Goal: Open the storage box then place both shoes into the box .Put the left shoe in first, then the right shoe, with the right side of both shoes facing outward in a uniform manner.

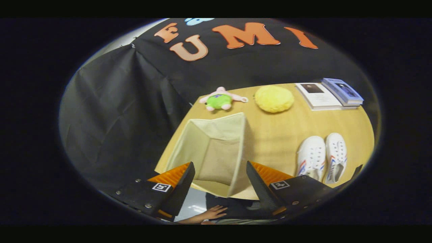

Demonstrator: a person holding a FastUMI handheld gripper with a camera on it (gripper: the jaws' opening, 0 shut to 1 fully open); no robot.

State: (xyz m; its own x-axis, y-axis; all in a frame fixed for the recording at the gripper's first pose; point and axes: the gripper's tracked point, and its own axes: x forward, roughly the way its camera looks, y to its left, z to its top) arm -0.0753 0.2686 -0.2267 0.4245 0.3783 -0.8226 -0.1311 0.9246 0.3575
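Gripper point(220, 175) spread wide, holding nothing, hovering over the near edge of the storage box point(216, 152), already open, cloth-sided, sitting on the wooden table point(276, 131). Two white shoes point(322, 157) side by side just right of the box, apart from it. Further back: plush toy point(221, 99), yellow cushion point(274, 98), books point(329, 94). Someone's hand point(211, 214) below the fingers.

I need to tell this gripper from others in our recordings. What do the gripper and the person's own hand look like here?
The gripper has two wedge-shaped fingers with ribbed inner pads, set wide apart. Each sits on a flat black block with small screws and a square black-and-white marker on top. Below them a bare hand shows; no sleeve or glove can be seen on it.
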